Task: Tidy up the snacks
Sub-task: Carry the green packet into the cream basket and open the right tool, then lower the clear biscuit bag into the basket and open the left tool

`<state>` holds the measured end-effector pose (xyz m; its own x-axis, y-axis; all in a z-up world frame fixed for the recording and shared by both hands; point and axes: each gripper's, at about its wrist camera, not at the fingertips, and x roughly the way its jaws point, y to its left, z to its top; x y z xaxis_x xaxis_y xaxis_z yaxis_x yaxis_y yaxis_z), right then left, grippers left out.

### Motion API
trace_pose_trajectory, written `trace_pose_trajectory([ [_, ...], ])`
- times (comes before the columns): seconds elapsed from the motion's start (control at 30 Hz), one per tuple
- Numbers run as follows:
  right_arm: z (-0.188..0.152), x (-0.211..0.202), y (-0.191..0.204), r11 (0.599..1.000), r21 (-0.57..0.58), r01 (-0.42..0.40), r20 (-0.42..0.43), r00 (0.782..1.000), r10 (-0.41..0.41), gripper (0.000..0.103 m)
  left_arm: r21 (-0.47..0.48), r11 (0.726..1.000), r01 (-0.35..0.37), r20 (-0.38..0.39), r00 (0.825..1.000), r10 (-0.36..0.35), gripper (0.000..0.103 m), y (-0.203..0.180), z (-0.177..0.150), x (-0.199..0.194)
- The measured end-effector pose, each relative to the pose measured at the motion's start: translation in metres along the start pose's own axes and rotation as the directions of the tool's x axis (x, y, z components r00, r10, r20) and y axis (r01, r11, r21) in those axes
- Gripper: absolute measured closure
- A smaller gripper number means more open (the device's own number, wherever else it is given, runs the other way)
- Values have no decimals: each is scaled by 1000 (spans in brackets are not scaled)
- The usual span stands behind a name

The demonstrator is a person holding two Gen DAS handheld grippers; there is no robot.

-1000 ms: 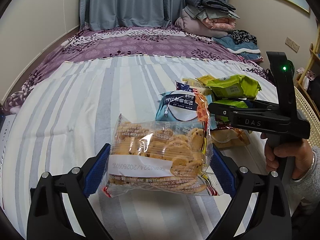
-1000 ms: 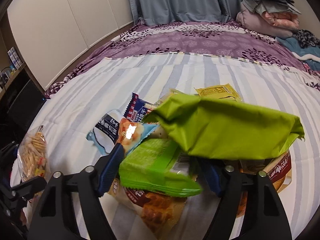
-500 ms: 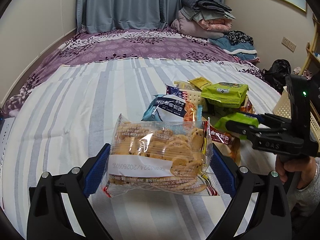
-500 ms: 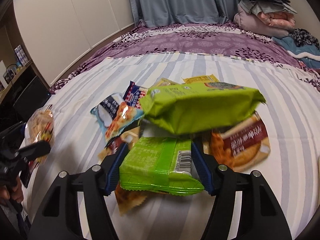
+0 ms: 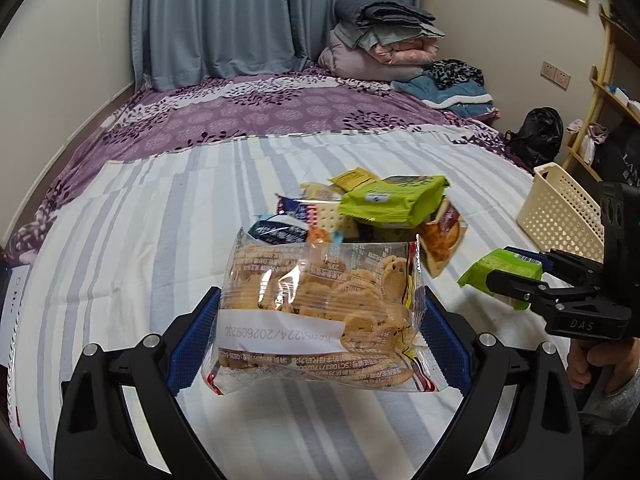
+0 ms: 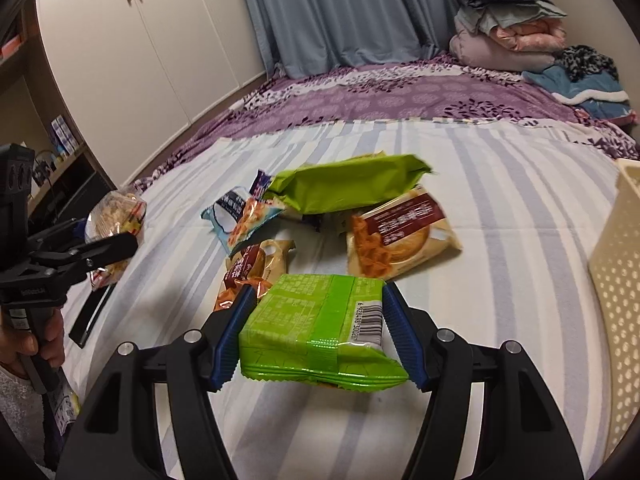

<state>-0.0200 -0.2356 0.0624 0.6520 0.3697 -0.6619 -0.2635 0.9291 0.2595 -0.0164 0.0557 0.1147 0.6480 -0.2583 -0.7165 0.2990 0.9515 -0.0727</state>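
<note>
My left gripper (image 5: 320,300) is shut on a clear bag of small cookies (image 5: 320,320) and holds it above the striped bedspread. In the right wrist view that left gripper (image 6: 116,248) and cookie bag (image 6: 116,212) sit at the left edge. My right gripper (image 6: 316,296) is shut on a flat light-green packet (image 6: 320,320) with a barcode, lifted off the bed. From the left wrist view the right gripper (image 5: 516,280) and green packet (image 5: 500,270) are at the right. A pile of snacks lies ahead, topped by a large green bag (image 6: 344,188).
A cream perforated basket (image 6: 620,280) stands at the right edge of the bed. The pile includes a brown pastry pack (image 6: 400,236) and a blue pack (image 6: 240,216). A flat black object (image 6: 92,312) lies under the left gripper. Folded blankets (image 5: 384,40) are stacked at the far end.
The right gripper drew the light-green packet out from under the large green bag and moved right, away from the pile. The left gripper backed off slightly with the cookie bag. The basket came into view.
</note>
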Motion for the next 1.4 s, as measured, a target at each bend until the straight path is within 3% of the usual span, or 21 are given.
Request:
trace_pose_trajectory([
  [0.17,5,-40,-24,999,44,29,95,995,-33,39,48,999,11,13,1000,-11,8,-30,8,-7],
  [0.33,6,-91,-60,990,110,92,198,974,-113,39,102,994,31,23,999,-33,8,-62,18,-11],
  [0.47,3,-130,-90,973,168,160,270,942,-201,38,145,988,58,25,998,-62,8,-89,25,-8],
  [0.6,-3,-163,-118,944,215,248,320,896,-308,38,180,979,98,24,994,-104,8,-115,33,-5],
  [0.8,-20,-187,-159,882,280,378,311,834,-456,38,222,964,148,13,988,-154,8,-148,44,2],
  [0.97,-37,-192,-190,848,347,400,274,822,-500,36,266,949,171,-5,984,-176,8,-174,48,7],
  [1.07,-44,-198,-201,837,383,391,286,811,-509,14,290,939,186,-13,982,-190,8,-191,50,9],
  [1.3,-54,-205,-211,822,413,392,297,795,-528,14,352,906,237,-31,970,-242,8,-233,59,17],
  [1.4,-58,-208,-214,818,424,388,305,789,-533,14,362,884,296,-49,953,-299,8,-255,65,23],
])
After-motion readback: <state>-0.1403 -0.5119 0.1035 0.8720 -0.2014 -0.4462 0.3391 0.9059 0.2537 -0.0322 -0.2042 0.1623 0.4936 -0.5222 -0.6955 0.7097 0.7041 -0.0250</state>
